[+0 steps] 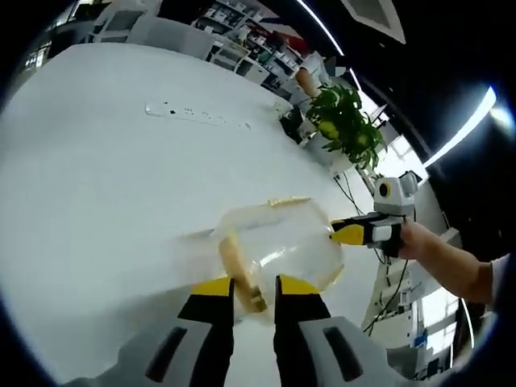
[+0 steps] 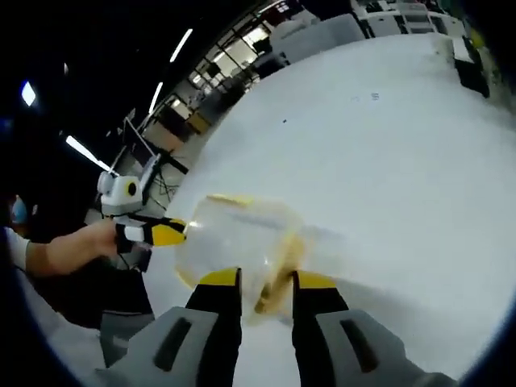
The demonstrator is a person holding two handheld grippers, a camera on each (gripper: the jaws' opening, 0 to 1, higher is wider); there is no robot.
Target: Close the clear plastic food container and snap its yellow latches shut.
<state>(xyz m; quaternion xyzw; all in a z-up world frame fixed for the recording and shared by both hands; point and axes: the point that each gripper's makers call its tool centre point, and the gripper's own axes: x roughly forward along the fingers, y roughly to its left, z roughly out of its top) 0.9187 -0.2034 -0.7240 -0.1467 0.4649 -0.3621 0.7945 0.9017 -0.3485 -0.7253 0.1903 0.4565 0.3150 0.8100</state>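
The clear plastic container (image 1: 290,242) lies on the white table (image 1: 121,185), its lid blurry and pale. A yellow latch (image 1: 242,270) on its near side sits between the jaws of my left gripper (image 1: 255,284), which is shut on it. My right gripper (image 1: 343,234) comes in from the right, and its yellow tip touches the container's far side. In the right gripper view the container (image 2: 234,234) lies just ahead, and my right gripper (image 2: 268,278) is pinched on its yellowish edge (image 2: 278,286). My left gripper (image 2: 173,234) meets the container from the left.
A white power strip (image 1: 193,114) lies farther out on the table. A potted green plant (image 1: 347,121) stands past the table's edge. A person's forearm (image 1: 451,262) holds the right gripper. Desks and shelves fill the background beyond the table (image 2: 387,161).
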